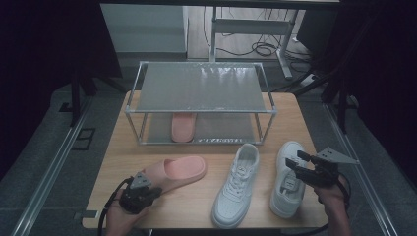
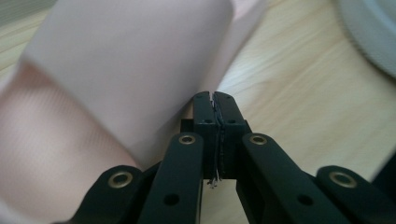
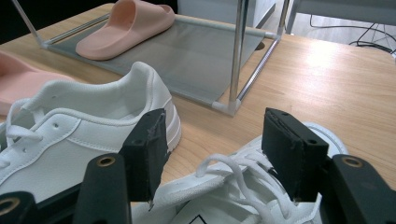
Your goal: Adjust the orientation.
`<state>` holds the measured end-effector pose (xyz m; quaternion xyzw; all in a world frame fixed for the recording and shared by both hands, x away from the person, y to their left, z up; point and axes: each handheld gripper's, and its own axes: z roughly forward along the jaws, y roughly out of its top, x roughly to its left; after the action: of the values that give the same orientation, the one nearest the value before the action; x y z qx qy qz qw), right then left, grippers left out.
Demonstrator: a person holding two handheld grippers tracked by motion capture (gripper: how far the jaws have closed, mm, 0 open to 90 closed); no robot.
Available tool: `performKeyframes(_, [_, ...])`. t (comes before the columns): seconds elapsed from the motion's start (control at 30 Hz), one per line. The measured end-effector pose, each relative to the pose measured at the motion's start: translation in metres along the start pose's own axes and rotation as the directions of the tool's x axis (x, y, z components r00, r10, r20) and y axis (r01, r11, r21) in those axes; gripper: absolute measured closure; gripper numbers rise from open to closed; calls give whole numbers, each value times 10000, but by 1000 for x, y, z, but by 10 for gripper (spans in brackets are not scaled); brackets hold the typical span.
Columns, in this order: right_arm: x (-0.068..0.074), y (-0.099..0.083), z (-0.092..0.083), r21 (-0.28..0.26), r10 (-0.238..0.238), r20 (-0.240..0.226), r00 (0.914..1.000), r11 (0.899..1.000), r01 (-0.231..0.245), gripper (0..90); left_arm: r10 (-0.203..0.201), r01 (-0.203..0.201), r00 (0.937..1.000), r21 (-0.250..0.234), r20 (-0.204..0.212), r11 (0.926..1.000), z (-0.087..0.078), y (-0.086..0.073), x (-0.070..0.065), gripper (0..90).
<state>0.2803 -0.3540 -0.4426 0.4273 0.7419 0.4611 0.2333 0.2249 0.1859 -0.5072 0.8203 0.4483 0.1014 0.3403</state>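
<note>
At the near table edge, we note the left gripper [image 1: 139, 192] pressed together beside the pink slipper [image 1: 178, 170]; whether it pinches the strap is hidden. The right gripper [image 1: 301, 163] hangs spread over the right sneaker [image 1: 286, 189], the left sneaker [image 1: 237, 183] alongside. Farther off, we see one slipper [image 1: 183, 126] shelved on the rack [image 1: 201, 109]; we judge three shoes remain.

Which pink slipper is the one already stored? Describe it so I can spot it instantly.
Start at the metal-framed shoe rack at the back of the wooden table. On its lower shelf, left of centre, lies the stored pink slipper. The other pink slipper lies on the open tabletop by the left tool, beside two white sneakers.
</note>
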Motion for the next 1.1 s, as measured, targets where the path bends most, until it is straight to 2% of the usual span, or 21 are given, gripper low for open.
performKeyframes(0.23, [1,0,1,19,-31,-6,10000,10000,31,409,-353,352,9993,-17,-109,9994,4,-1,18,896])
performKeyframes(0.47, [0,-1,1,92,9,16,10000,10000,-9,409,-720,720,9967,-15,-364,9974,8,9,44,900])
performKeyframes(0.6, [0,-1,2,92,-2,7,10000,10000,2,409,-921,920,9948,-51,-444,9957,9,12,54,900])
performKeyframes(0.7, [0,-1,3,124,10,5,10000,9999,-10,409,-812,803,9961,-279,-338,9964,3,13,47,900])
performKeyframes(0.83, [0,-2,4,141,29,-5,10000,9999,-28,409,-228,216,9995,-536,-225,9983,-4,24,22,900])
performKeyframes(0.97, [3,-1,6,175,-53,-70,10000,9998,55,409,158,-163,9998,-548,-89,9984,5,44,7,900])
performKeyframes(1.1, [4,-1,6,192,-70,-114,9999,9998,73,409,442,-450,9989,-496,-180,9978,16,66,-3,900])
